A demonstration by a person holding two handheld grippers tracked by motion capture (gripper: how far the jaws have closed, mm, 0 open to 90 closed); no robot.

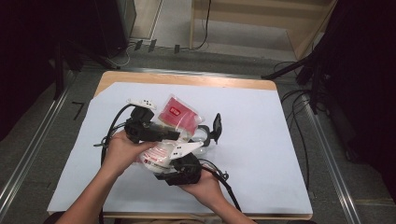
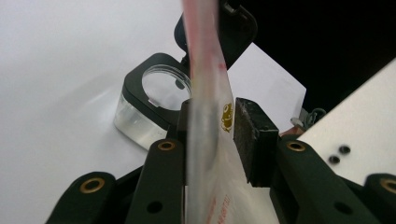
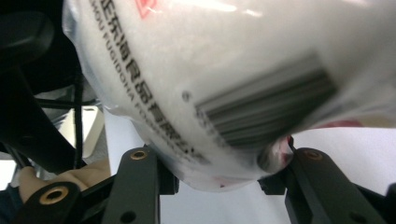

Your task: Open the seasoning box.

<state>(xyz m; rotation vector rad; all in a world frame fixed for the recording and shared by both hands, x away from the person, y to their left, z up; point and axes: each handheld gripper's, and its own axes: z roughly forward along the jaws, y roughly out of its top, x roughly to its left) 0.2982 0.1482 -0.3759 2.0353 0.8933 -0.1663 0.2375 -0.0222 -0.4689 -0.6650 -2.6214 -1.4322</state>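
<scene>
A clear plastic bag (image 1: 179, 113) of white powder with a red label hangs above the table between both grippers. My left gripper (image 1: 173, 135) comes in from the left, and the bag's thin upper part (image 2: 205, 84) stands between its pads (image 2: 250, 135), touching them. My right gripper (image 1: 173, 161) holds the bag from below; the bulging bottom with a barcode (image 3: 210, 70) is squeezed between the jaws of the right gripper (image 3: 217, 173). Just beyond the bag sits a clear square jar (image 1: 203, 134) with a black collar (image 2: 154, 88), its flip lid (image 1: 217, 124) standing open.
A white sheet (image 1: 261, 140) covers the wooden table (image 1: 187, 78). Cables trail from both grippers over the sheet's near side. Dark stands and more cables lie on the floor to the right of the table.
</scene>
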